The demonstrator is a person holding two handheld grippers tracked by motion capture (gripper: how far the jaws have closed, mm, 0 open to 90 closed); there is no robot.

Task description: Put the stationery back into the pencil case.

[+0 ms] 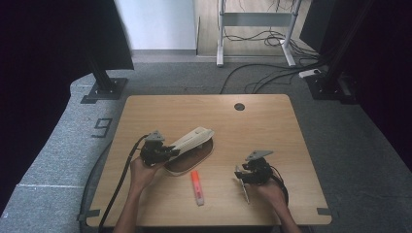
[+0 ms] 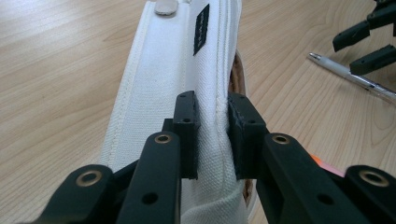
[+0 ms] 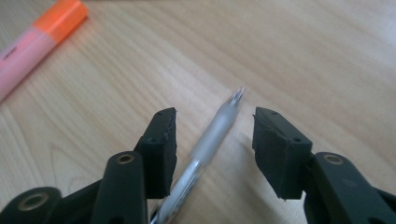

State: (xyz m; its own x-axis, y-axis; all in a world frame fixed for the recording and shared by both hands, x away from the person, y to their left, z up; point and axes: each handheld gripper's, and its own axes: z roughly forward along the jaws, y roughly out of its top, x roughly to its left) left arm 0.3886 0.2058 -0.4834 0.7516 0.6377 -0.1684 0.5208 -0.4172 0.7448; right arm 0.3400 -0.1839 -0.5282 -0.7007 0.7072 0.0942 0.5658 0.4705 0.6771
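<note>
A white fabric pencil case (image 1: 192,141) lies open at the middle left of the table, its brown inside showing. My left gripper (image 1: 170,151) is shut on the case's raised white flap (image 2: 163,70), and its pads pinch the seam between them (image 2: 212,121). A clear pen (image 1: 244,189) lies on the wood at the front right. My right gripper (image 1: 241,175) hangs low over it, open. The pen's barrel (image 3: 212,140) runs between the two jaws (image 3: 215,119) with a gap on each side. An orange-and-pink highlighter (image 1: 197,187) lies between the case and the pen.
The wooden table (image 1: 272,126) has a round cable hole (image 1: 239,106) near its far edge. The highlighter (image 3: 37,42) lies to the upper left in the right gripper view. Cables and stand bases lie on the grey floor beyond the table.
</note>
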